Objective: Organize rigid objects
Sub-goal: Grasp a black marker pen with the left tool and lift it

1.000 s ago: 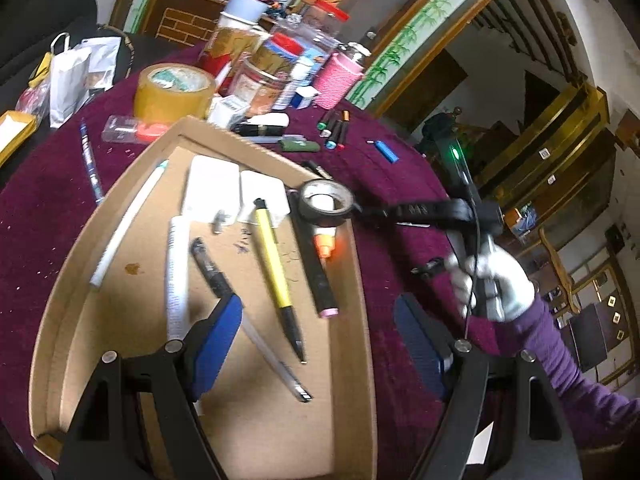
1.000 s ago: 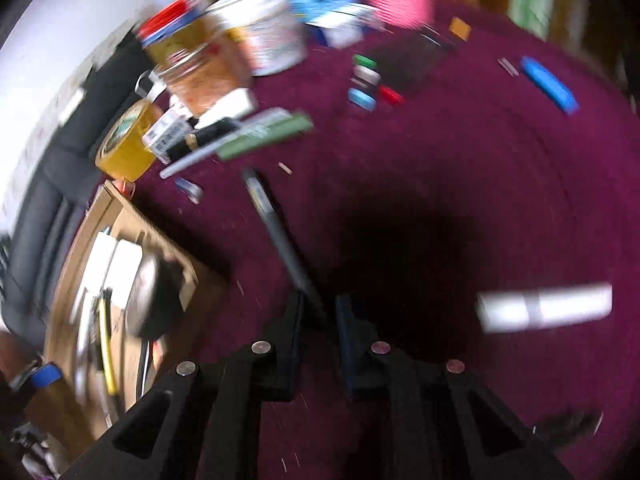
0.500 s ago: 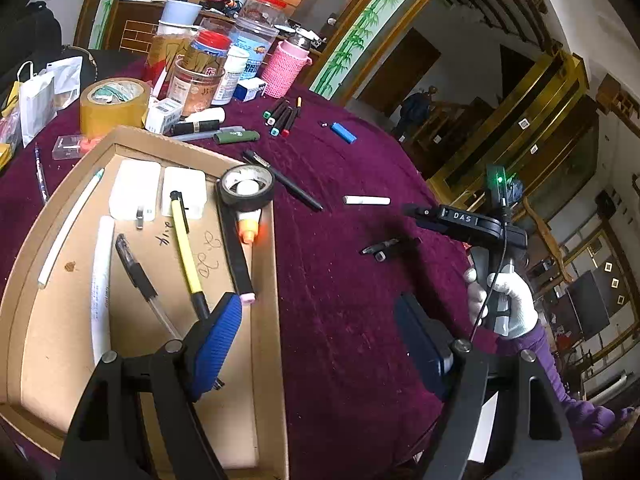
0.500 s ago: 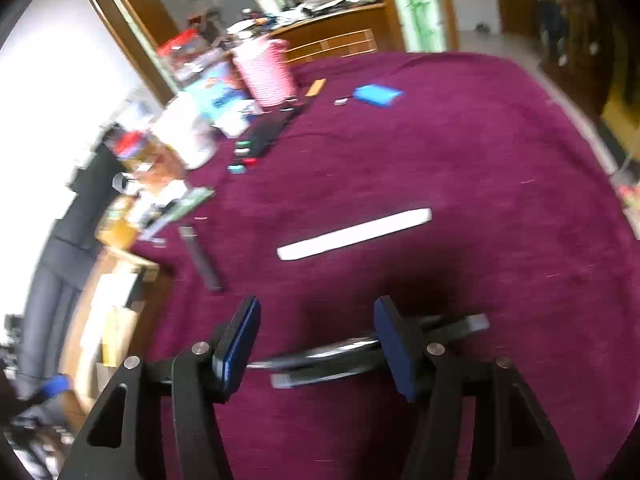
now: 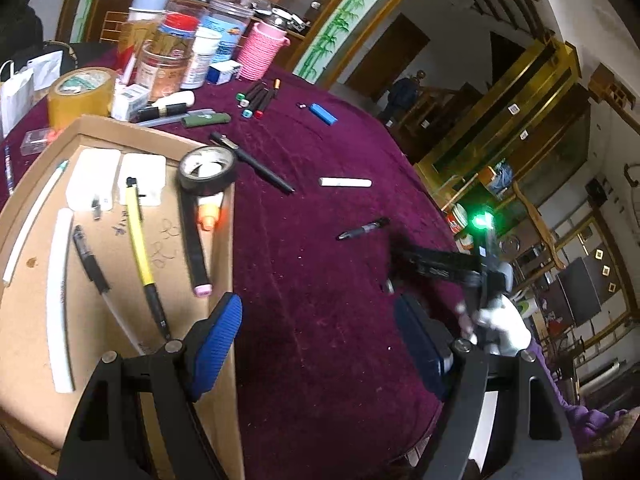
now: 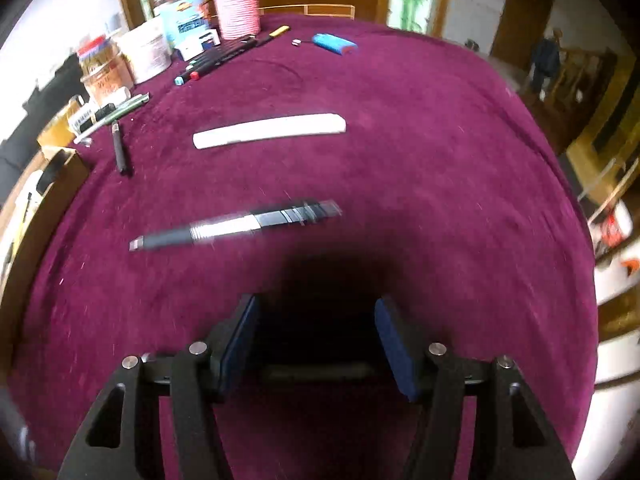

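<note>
On the round table's purple velvet cloth, a black-and-silver pen lay motion-blurred, its markings unreadable, just ahead of the right gripper. Those blue-padded fingers stood spread apart, empty, touching nothing. Beyond the pen lay a white flat stick. From the left wrist view, the shallow cardboard tray was cut off at the frame's lower left; it held a yellow pen and a black tape roll. Left gripper fingers were wide open, holding nothing, above the tray's edge and cloth.
</note>
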Available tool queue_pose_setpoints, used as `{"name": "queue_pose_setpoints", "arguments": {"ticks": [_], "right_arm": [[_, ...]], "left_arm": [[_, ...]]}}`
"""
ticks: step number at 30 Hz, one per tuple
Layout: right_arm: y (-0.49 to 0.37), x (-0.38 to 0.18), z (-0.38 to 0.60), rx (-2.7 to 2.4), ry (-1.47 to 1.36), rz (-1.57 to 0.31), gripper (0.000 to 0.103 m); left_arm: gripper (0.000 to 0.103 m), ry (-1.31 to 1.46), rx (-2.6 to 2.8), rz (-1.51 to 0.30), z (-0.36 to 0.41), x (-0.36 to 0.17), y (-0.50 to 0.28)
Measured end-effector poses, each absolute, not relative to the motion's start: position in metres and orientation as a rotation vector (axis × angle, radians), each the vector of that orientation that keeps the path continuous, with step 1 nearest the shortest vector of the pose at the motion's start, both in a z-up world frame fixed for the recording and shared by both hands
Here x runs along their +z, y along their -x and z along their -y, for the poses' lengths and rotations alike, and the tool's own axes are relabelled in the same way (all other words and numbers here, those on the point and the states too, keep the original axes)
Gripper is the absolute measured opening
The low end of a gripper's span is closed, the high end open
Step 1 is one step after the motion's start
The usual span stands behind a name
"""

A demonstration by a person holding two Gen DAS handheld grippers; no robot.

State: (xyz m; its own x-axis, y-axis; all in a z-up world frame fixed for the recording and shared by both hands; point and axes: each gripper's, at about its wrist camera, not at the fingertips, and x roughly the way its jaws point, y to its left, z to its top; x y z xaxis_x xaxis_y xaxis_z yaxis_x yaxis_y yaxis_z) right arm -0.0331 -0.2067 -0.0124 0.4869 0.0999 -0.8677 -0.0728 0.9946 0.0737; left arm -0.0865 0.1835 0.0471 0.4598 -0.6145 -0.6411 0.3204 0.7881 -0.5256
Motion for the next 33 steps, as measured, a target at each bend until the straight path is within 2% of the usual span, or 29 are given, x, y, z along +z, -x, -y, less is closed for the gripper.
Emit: {"name": "queue_pose_setpoints", "arguments": {"ticks": [4,6,14,22,33], "right_arm": [[0.057,0.012,0.250,0.066,-0.182,-0.935,0.065],[0.064,0.016,0.266,0.042,-0.245,-0.886,0.069],[0.081,-0.013,0.274,0.096,-0.508,-0.851,0.070],[0.125,0.013,0.280,0.107,-0.524,-0.738,0.075],[0.136,-0.005,0.306,0.125,-0.652,-0.716,0.077]], "left_arm": [[0.078,0.326,-0.618,-0.942,-0.166,0.044,0.083],[0.078,0.294,-0.629,-0.953,-0.151,0.043,0.081],[0.078,0.119,-0.658,-1.011,-0.078,0.032,0.056],[0.078,-0.130,-0.635,-0.993,-0.005,0.012,0.012],[0.077,-0.287,-0.583,-1.012,0.056,-0.030,-0.040]]}}
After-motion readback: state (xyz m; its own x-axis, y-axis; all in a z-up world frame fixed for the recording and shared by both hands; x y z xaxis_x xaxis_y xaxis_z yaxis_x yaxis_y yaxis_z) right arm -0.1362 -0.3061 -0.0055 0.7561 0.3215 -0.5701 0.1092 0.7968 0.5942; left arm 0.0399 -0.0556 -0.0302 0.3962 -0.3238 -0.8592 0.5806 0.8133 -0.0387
